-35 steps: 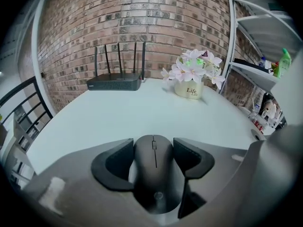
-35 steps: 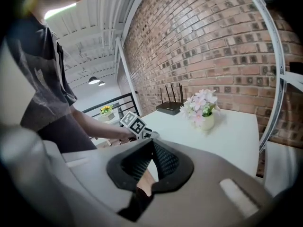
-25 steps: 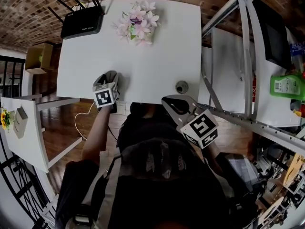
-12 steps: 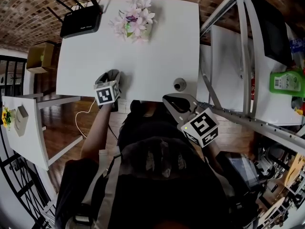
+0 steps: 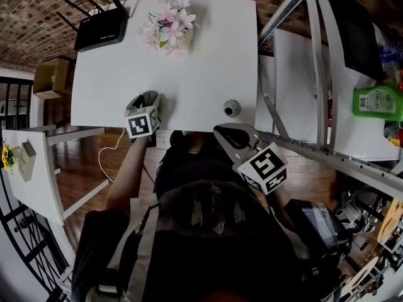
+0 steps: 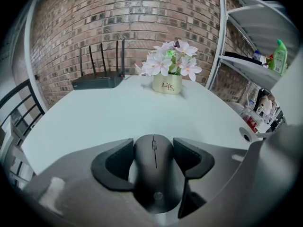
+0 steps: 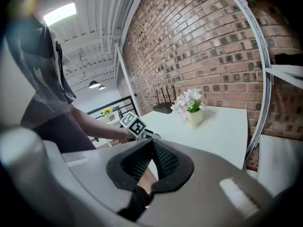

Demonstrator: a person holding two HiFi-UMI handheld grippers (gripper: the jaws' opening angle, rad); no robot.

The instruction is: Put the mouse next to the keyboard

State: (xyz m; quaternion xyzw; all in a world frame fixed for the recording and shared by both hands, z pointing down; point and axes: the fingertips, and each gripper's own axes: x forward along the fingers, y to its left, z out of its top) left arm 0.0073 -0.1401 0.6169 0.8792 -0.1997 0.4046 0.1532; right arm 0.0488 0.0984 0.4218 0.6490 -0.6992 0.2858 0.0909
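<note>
Left gripper clamped on the mouse over the lower-left edge of the white table. Right gripper jaws together, empty, lower centre. No keyboard in any view. Locate it first, carry level, set flat, then release.

Brightly and evenly lit throughout. Near blown out on the table, softly shadowed beside the flowers. Glaring from a ceiling lamp at upper left of the right gripper view. Strongly fisheye-bent at edges, vignetted black in corners. Soft around the near mouse, sharper beyond.
</note>
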